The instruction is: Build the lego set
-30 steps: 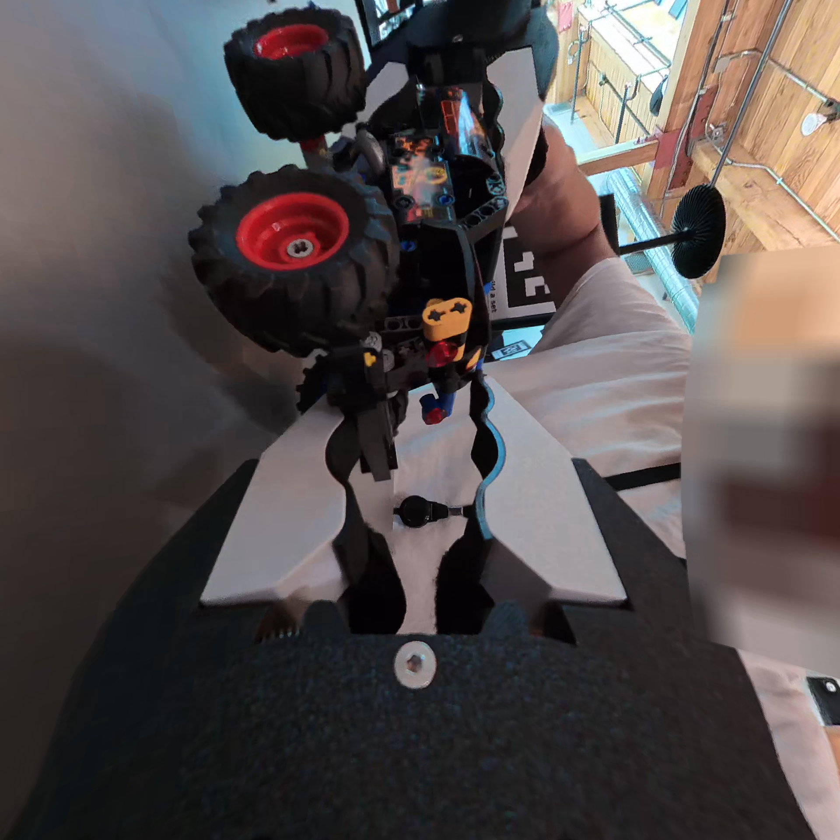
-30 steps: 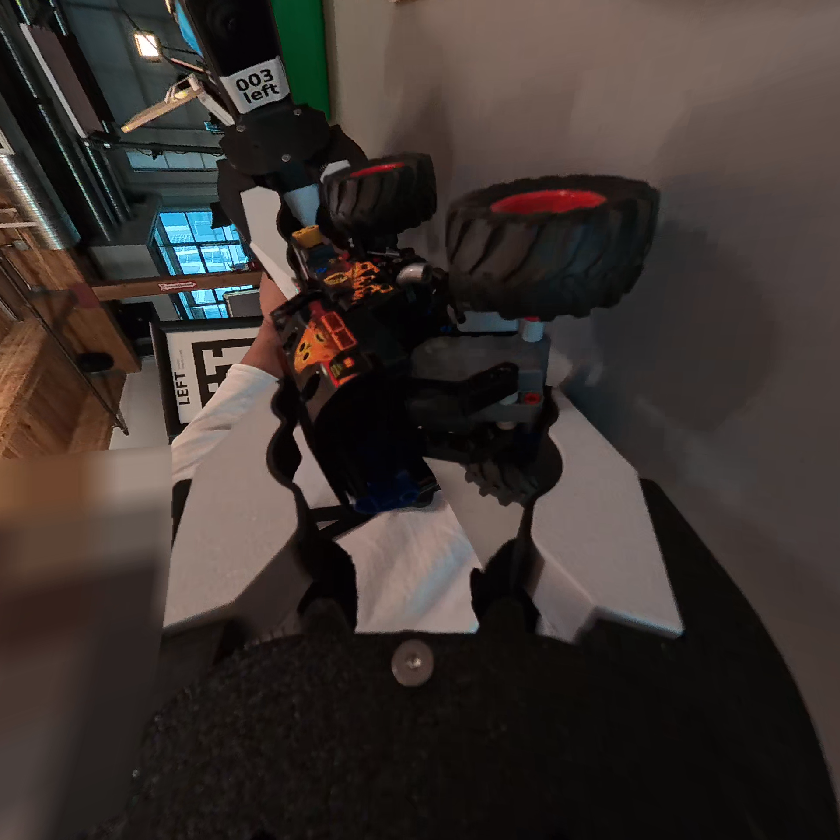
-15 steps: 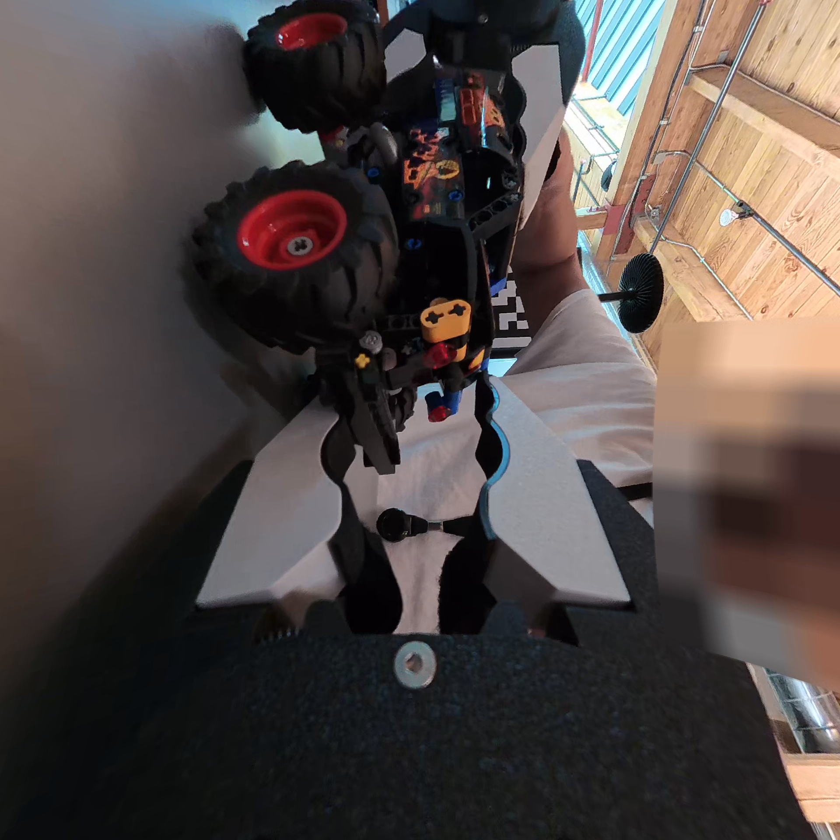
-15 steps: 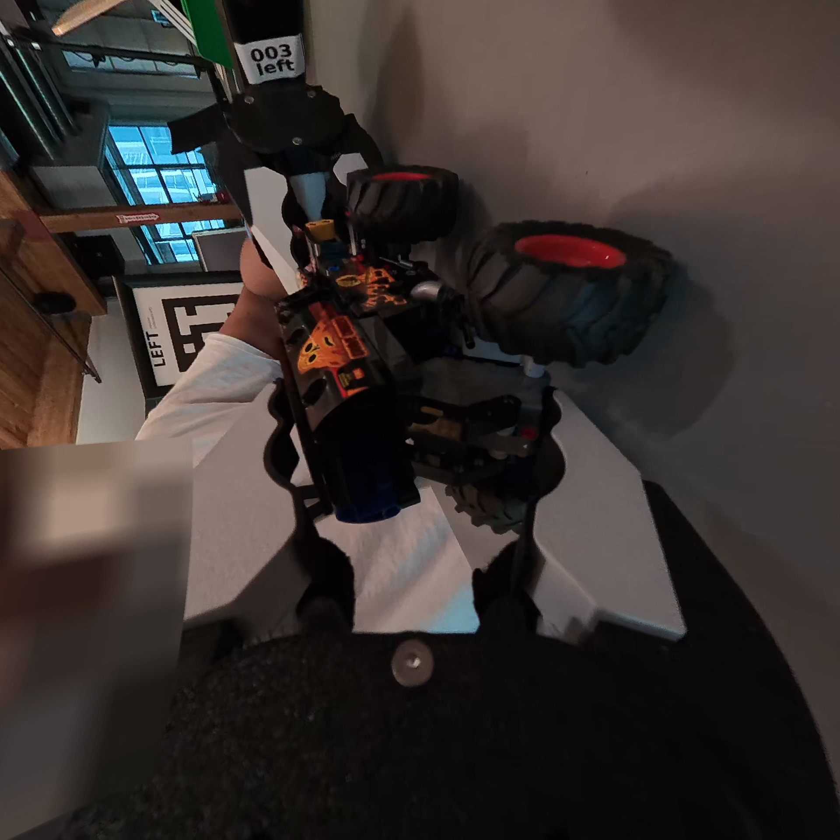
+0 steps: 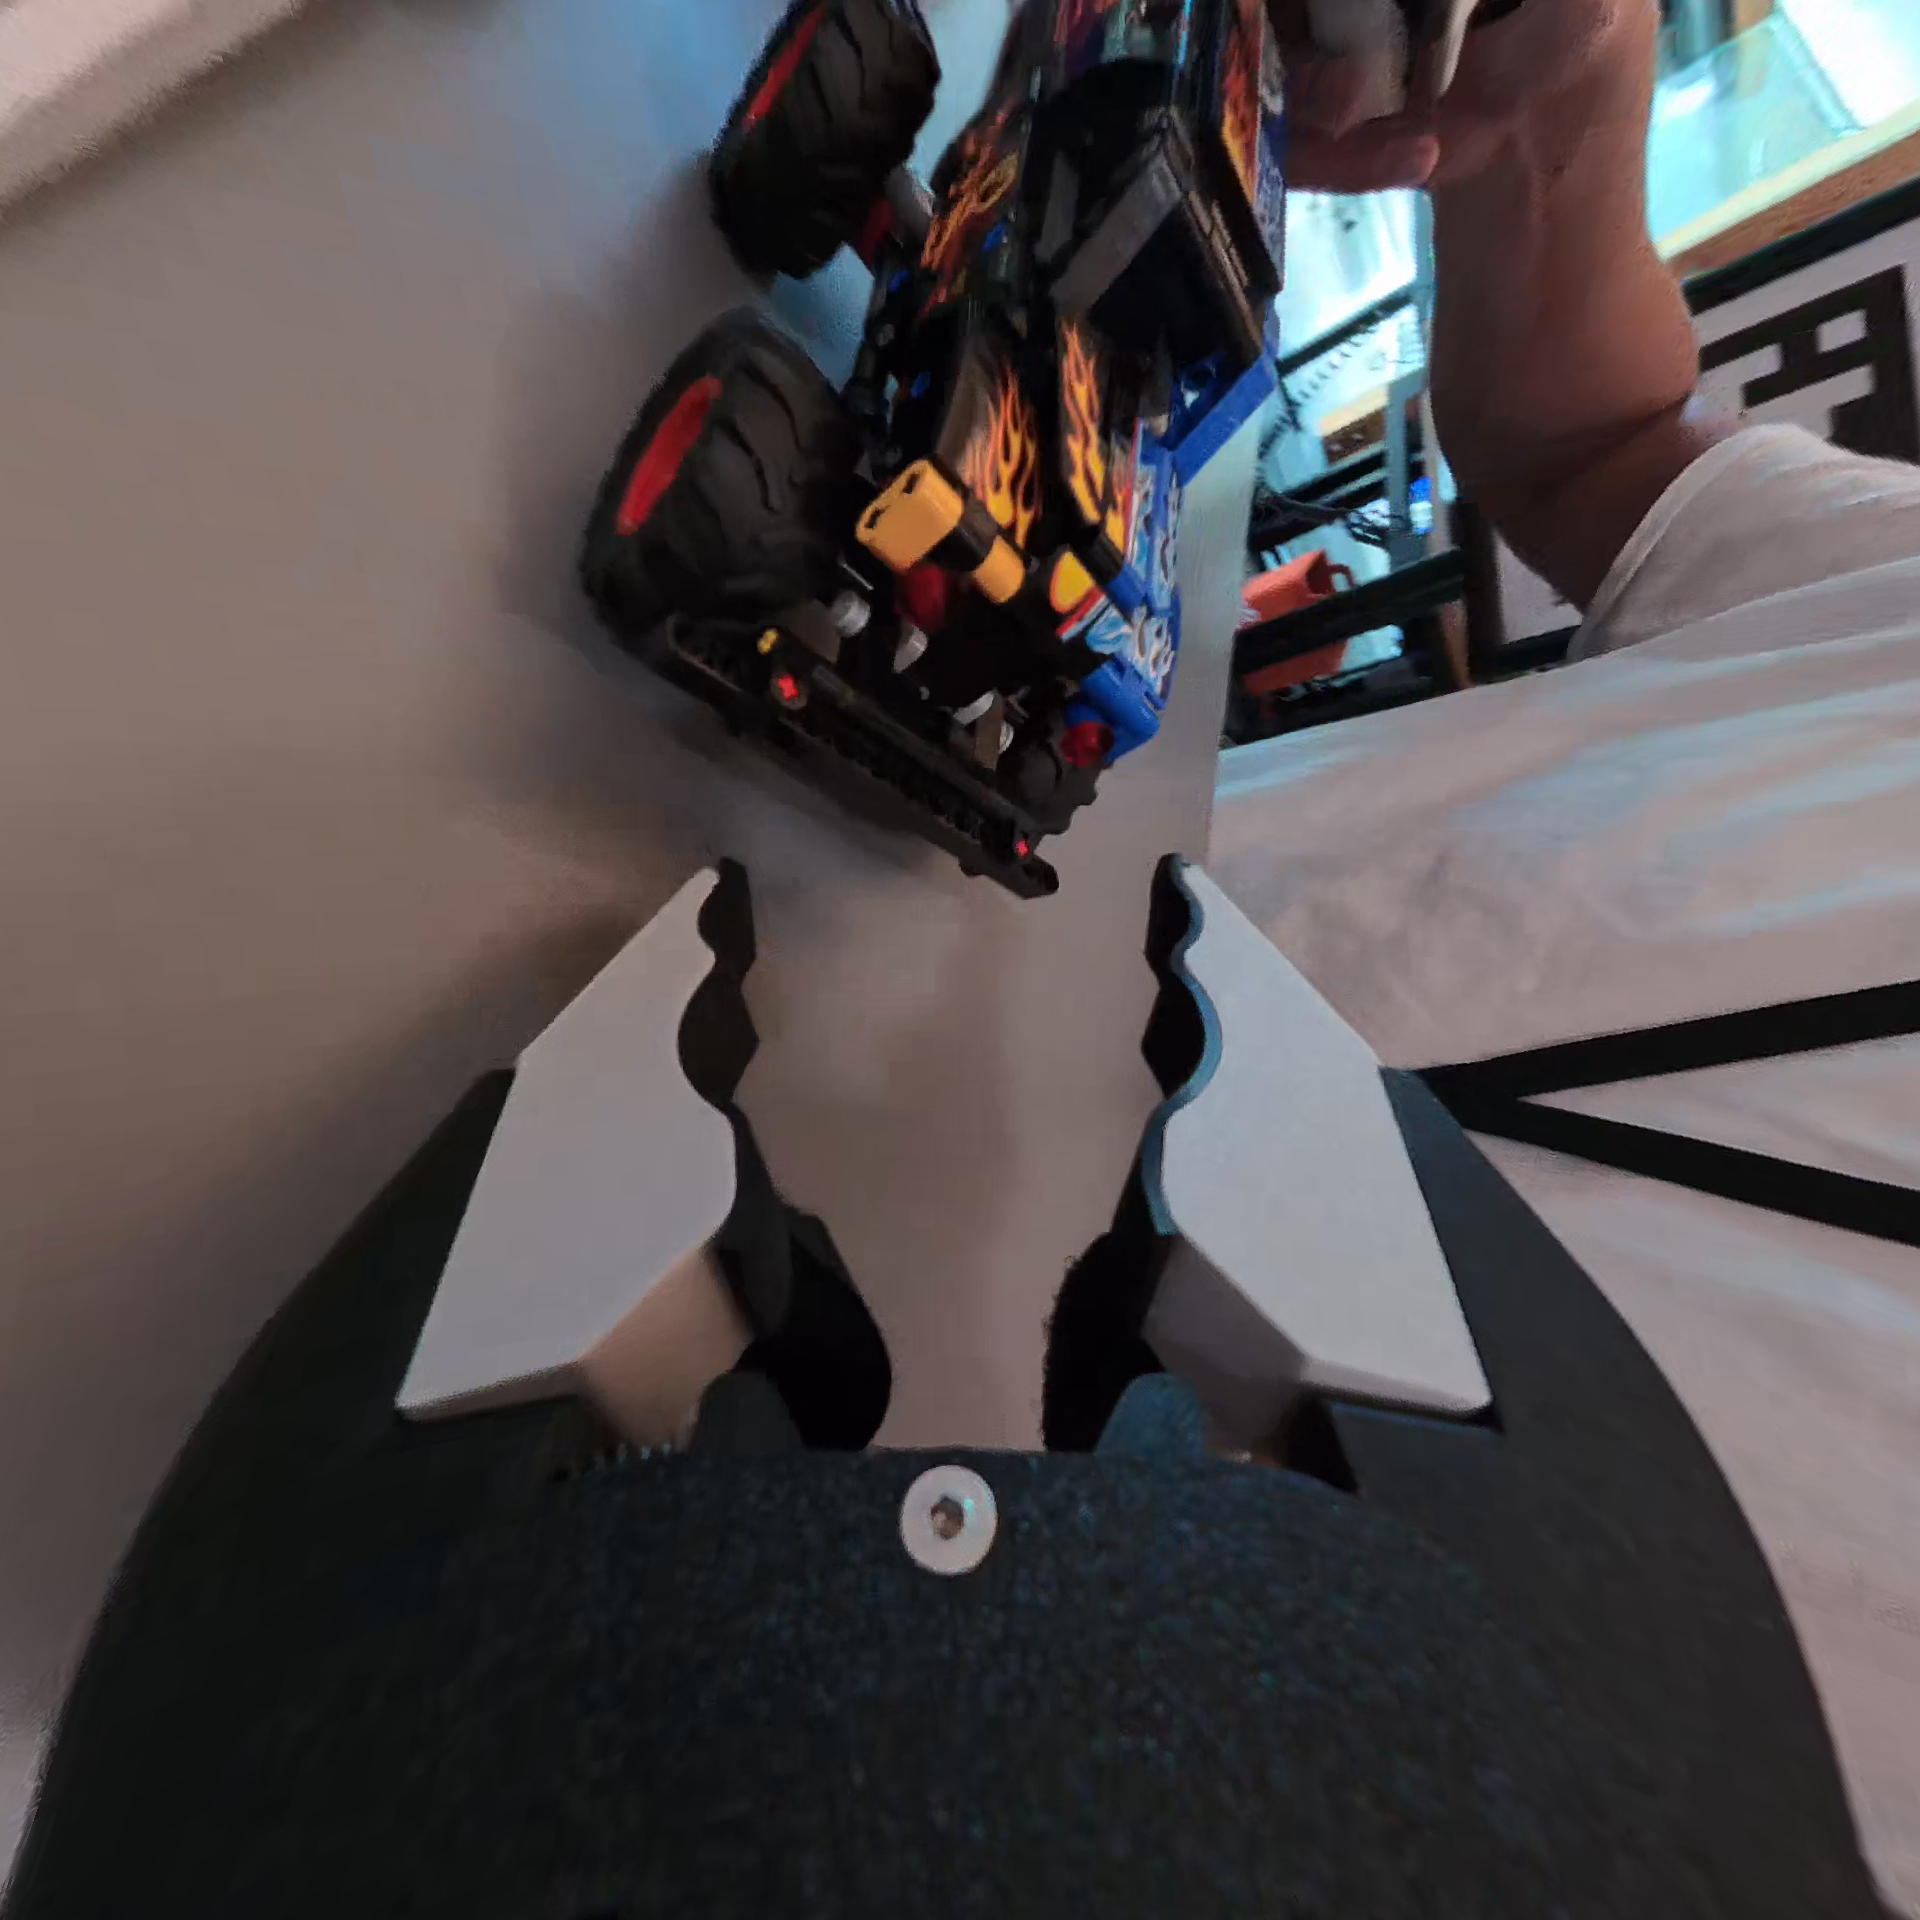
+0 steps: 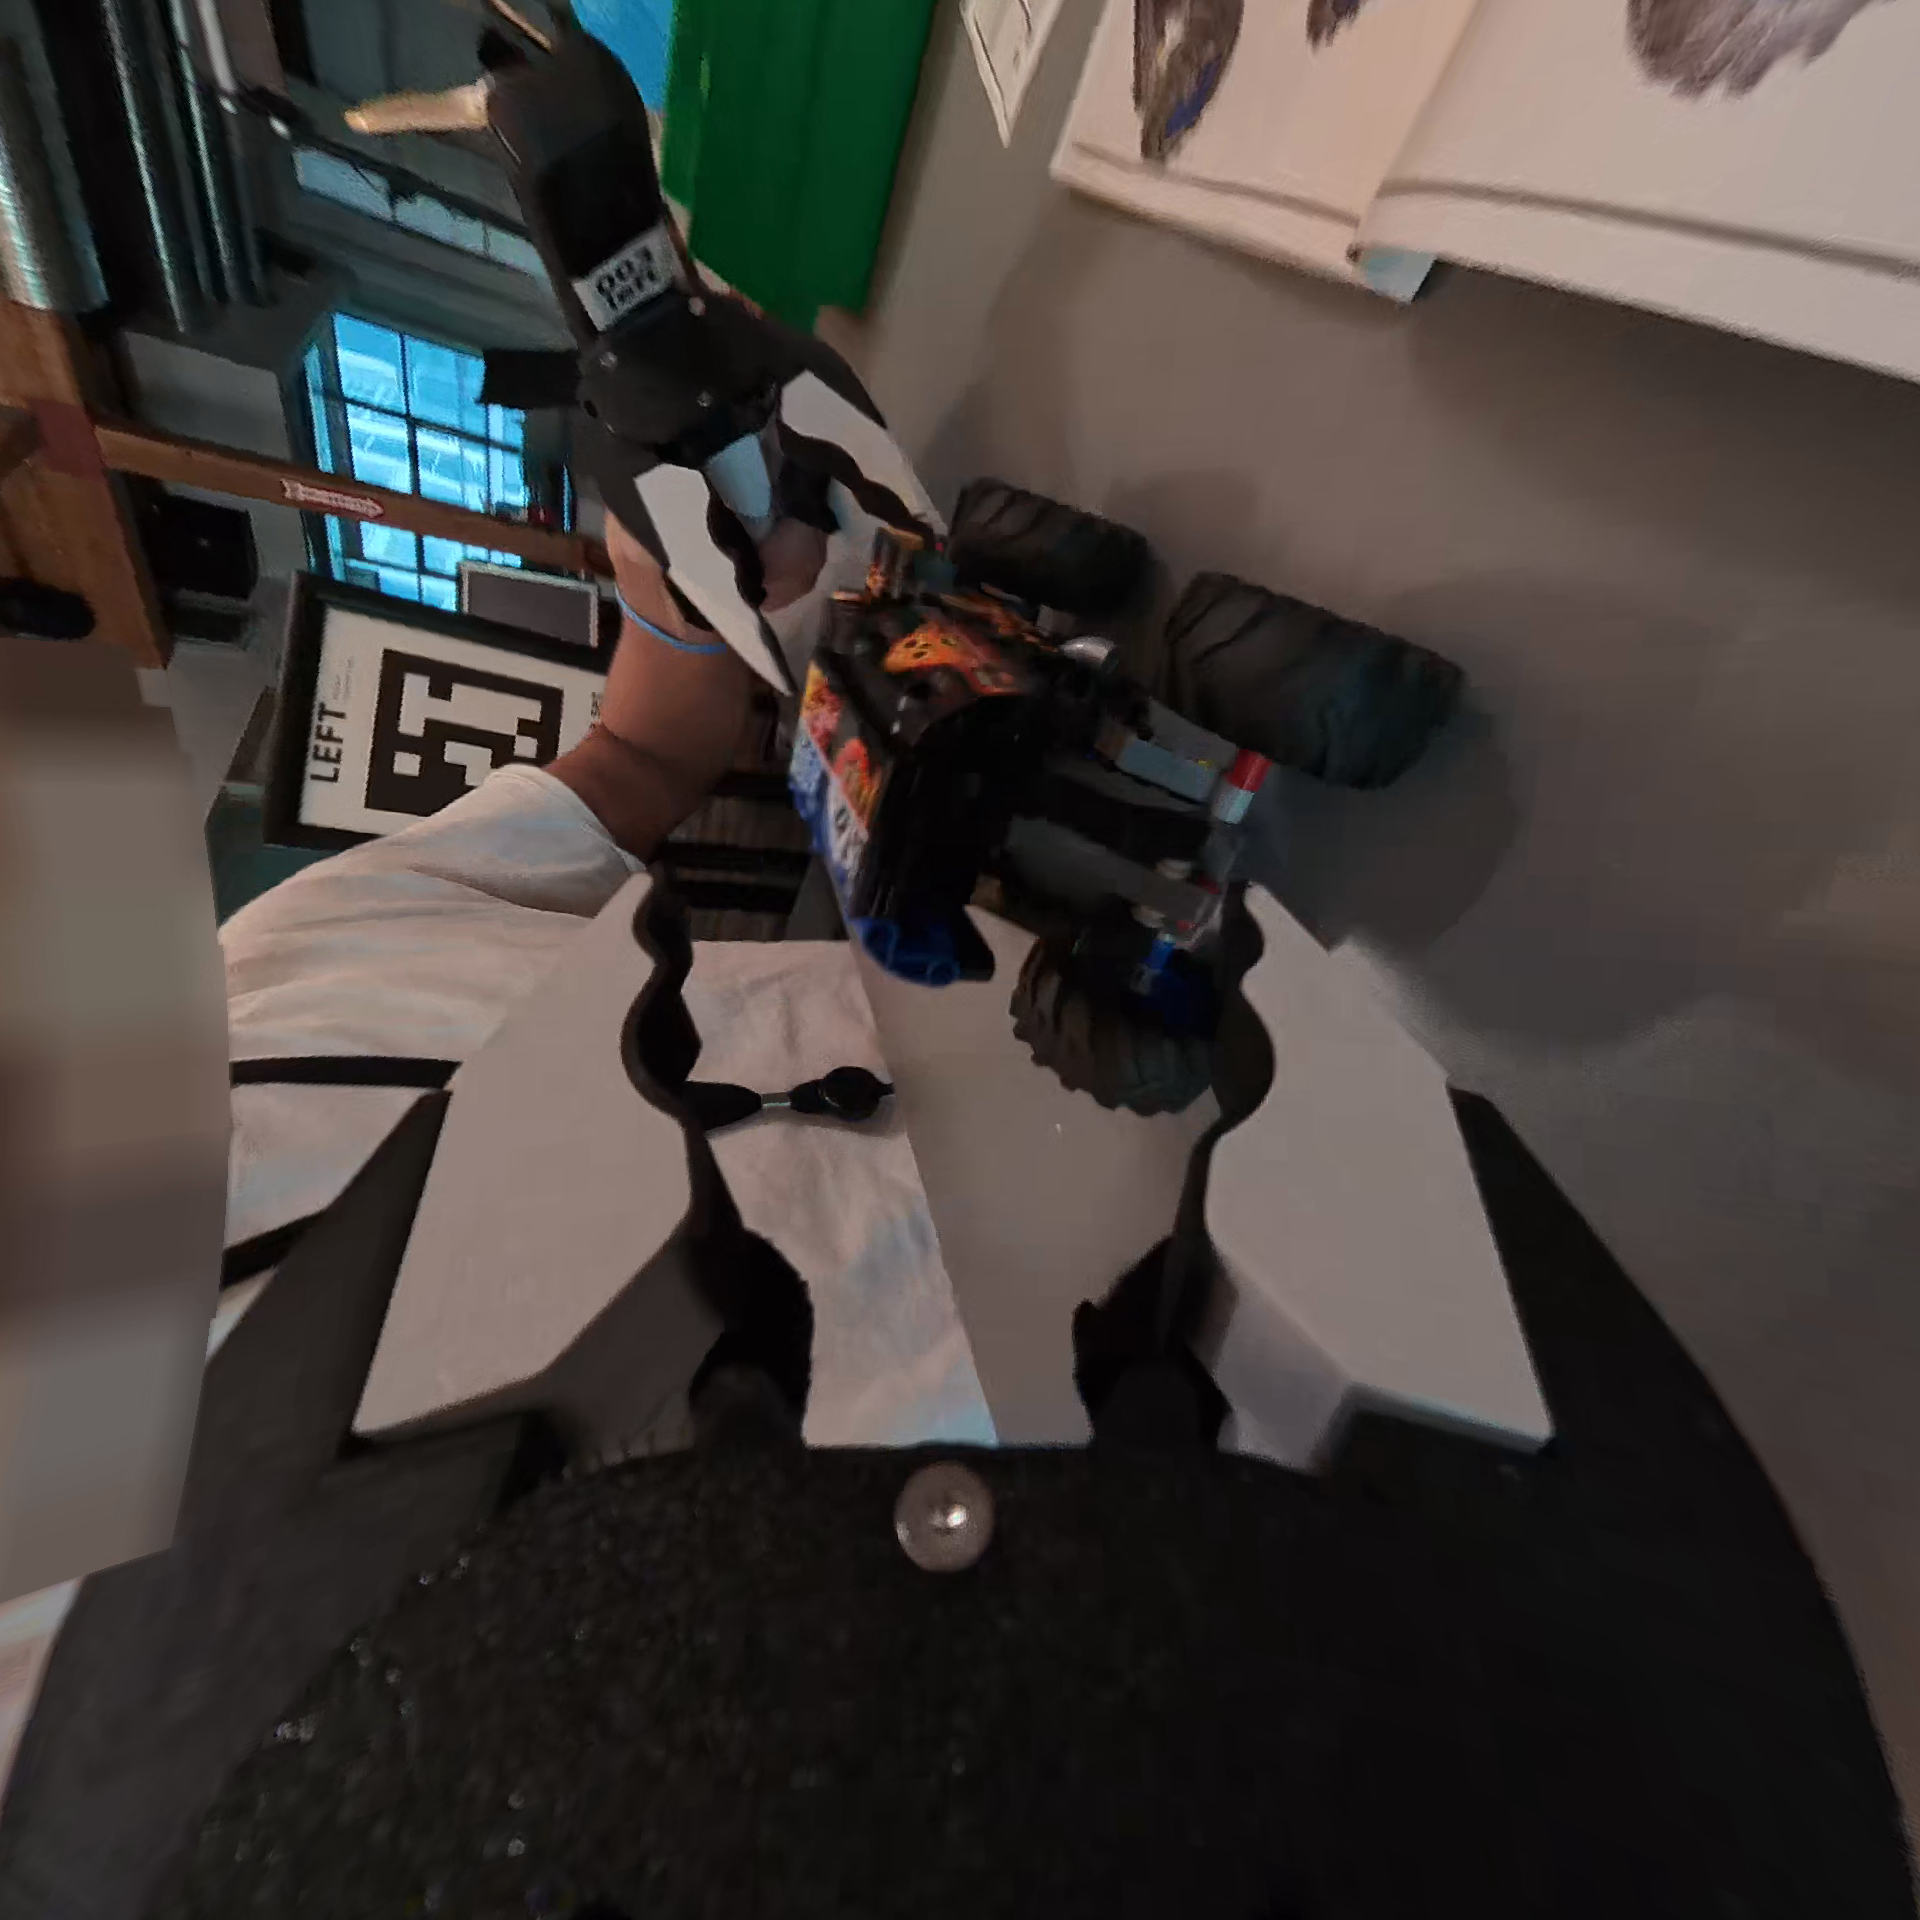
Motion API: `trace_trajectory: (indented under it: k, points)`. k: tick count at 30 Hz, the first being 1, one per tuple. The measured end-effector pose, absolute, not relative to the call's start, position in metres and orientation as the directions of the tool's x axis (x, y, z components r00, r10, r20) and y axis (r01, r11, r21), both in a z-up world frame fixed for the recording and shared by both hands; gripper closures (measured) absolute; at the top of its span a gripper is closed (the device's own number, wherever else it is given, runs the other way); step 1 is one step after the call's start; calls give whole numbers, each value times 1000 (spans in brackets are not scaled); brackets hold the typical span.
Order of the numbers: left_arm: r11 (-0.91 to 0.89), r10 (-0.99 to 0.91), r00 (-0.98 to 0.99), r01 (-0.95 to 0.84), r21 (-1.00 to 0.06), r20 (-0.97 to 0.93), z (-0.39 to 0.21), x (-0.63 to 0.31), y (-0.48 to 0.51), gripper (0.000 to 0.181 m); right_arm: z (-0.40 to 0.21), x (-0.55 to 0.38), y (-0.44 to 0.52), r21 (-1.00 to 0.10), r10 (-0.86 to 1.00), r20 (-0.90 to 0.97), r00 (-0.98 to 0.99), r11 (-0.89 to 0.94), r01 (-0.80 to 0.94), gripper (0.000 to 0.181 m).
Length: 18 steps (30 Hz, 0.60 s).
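The lego monster truck (image 5: pixel 987 468) has a black body with flame stickers, blue trim and big black tyres with red hubs. Its wheels are against the grey tabletop (image 5: pixel 312 727). My left gripper (image 5: pixel 945 878) is open and empty, just short of the truck's front bumper. In the right wrist view the truck (image 6: pixel 935 748) has its rear end between the open jaws of my right gripper (image 6: pixel 945 899). The right finger is by a rear wheel and the left finger stands clear. The left gripper (image 6: pixel 790 582) shows open at the truck's far end.
A person's white sleeve (image 5: pixel 1558 831) and hand (image 5: pixel 1507 208) lie along the right side. White paper sheets with drawings (image 6: pixel 1558 156) lie on the table beyond the truck. A black-and-white marker board (image 6: pixel 457 717) stands behind. Tip to tip, the grippers are about 20 cm apart.
My left gripper opened wider, let go of the truck's front end and drew back. The truck tilted and went down onto the tabletop. The right gripper drew back a little.
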<state>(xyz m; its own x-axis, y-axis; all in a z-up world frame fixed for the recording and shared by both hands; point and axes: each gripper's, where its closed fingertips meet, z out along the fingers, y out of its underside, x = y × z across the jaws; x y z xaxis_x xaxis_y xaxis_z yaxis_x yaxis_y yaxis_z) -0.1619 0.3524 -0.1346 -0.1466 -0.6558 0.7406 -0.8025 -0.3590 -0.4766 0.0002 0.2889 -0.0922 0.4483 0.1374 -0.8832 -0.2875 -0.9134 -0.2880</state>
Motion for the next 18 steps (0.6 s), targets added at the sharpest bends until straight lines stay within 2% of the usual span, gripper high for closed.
trace_trajectory:
  k: [2, 4, 7, 9, 11, 13, 18]
  points:
    - [-341, -748, -152, -748, -569, 647, -125, -164, 371, 114, -78, 22, 282, -420, 208, -838, 504, -835, -355, 91]
    - [-293, -852, -134, -681, -672, 507, -114, -161, 394, 120, -73, 46, 273, -581, 255, -721, 644, -729, -362, 105]
    - [-164, -960, -97, -566, -808, 263, -87, -144, 425, 129, -83, 93, 266, -795, 150, -418, 896, -537, -282, 112]
    - [3, -992, -110, -528, -849, 65, -68, -120, 435, 134, -84, 112, 264, -888, 53, -244, 968, -414, -201, 121]
    - [190, -981, -146, -560, -806, -129, -61, -87, 440, 139, -89, 112, 265, -915, -16, -182, 983, -362, -175, 120]
    - [335, -942, -227, -620, -710, -246, -66, -49, 435, 146, -95, 100, 270, -917, -10, -196, 980, -351, -187, 122]
    - [567, -822, -510, -693, -446, -253, -122, 30, 403, 139, -110, 84, 277, -913, 26, -169, 985, -381, -146, 125]
